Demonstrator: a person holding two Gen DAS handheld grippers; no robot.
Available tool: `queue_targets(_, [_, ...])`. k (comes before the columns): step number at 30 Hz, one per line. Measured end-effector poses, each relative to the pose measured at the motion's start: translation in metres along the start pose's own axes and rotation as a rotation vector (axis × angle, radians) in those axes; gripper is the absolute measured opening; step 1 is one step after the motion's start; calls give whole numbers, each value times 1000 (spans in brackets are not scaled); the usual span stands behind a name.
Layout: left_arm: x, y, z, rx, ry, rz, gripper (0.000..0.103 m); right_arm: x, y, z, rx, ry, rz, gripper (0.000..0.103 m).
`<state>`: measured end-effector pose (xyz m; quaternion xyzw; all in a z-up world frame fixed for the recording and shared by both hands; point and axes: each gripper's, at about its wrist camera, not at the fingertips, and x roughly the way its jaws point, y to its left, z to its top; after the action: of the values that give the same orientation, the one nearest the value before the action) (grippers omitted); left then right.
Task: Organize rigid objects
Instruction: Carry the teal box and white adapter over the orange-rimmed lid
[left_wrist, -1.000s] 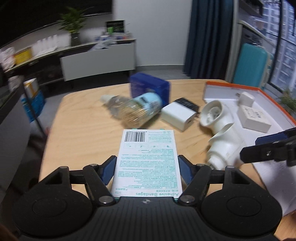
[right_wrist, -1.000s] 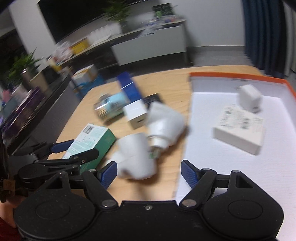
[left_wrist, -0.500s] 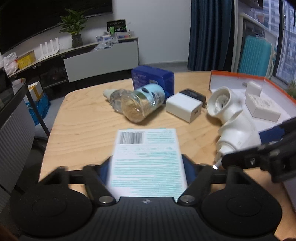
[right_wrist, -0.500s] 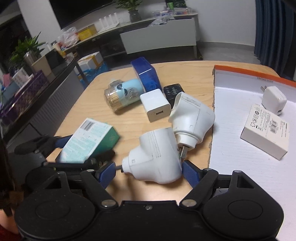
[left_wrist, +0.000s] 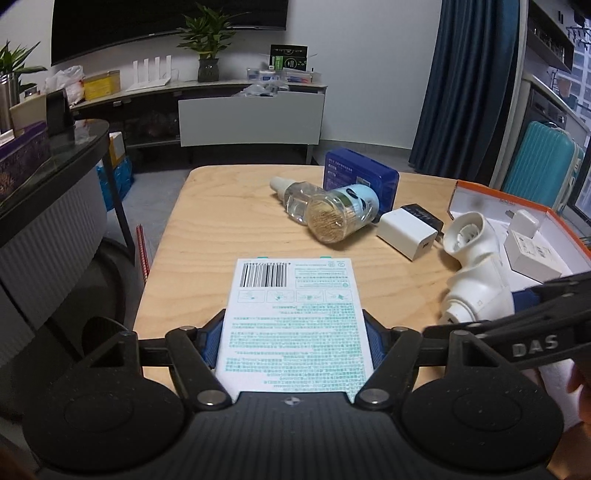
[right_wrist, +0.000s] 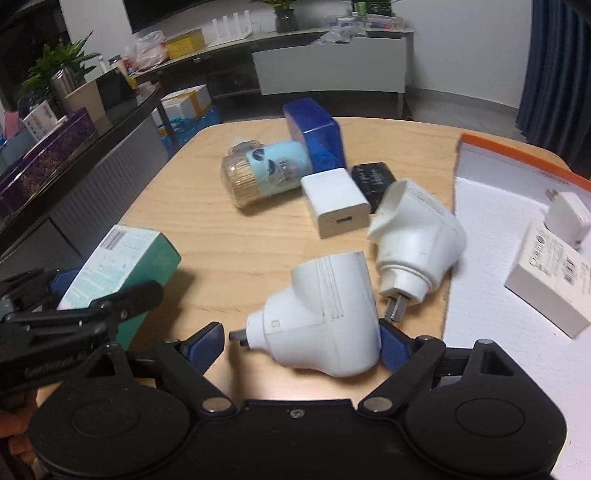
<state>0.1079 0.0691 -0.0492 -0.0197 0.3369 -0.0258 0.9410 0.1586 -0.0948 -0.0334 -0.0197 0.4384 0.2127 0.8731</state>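
My left gripper (left_wrist: 293, 341) is shut on a green-and-white adhesive bandage box (left_wrist: 293, 325), held flat above the wooden table (left_wrist: 221, 236); the box also shows in the right wrist view (right_wrist: 118, 262). My right gripper (right_wrist: 301, 341) is open around a white plug adapter (right_wrist: 321, 314) that lies between its fingers, the right pad touching it. A second white adapter (right_wrist: 417, 240) lies just beyond, at the edge of the orange-rimmed white tray (right_wrist: 491, 147). The tray holds a white box (right_wrist: 550, 277) and a small white charger (right_wrist: 567, 218).
On the table lie a toothpick jar (left_wrist: 341, 214), a clear bottle (left_wrist: 295, 195), a blue box (left_wrist: 360, 179), a white charger cube (left_wrist: 406, 238) and a black item (left_wrist: 424, 216). A dark counter (left_wrist: 48, 184) stands left. A teal suitcase (left_wrist: 539, 162) stands right.
The right gripper has moved forward until the near white adapter sits between its fingers. The left gripper still holds the bandage box and has risen slightly.
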Motion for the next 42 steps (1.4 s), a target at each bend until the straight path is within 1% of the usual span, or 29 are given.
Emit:
queue_targets(2, [-2, 0, 0, -12, -1, -4, 72, -1, 2, -2, -9, -6, -12, 99])
queue_targets(5, [-5, 1, 0, -30, -7, -9, 72, -6, -1, -6, 15, -19, -3, 98])
queue_targets(10, [-13, -5, 3, -37, -28, -24, 72, -29, -9, -6, 51, -88, 13, 98])
queue_targets(13, [-18, -8, 6, -52, -36, -38, 72, -43, -13, -6, 60, -110, 24, 98])
queue_targets(17, [-24, -16, 9, -71, -44, -55, 72, -64, -19, -8, 87, -161, 31, 98])
queue_targets(23, [-35, -36, 15, -49, -67, -66, 72, -94, -33, -13, 110, -217, 3, 98])
queue_targets(28, [-42, -50, 19, -61, -69, -76, 72, -116, -47, -18, 135, -251, -20, 98])
queue_targets(42, [-51, -87, 27, -35, -71, -124, 72, -160, -86, -40, 213, -317, -85, 98])
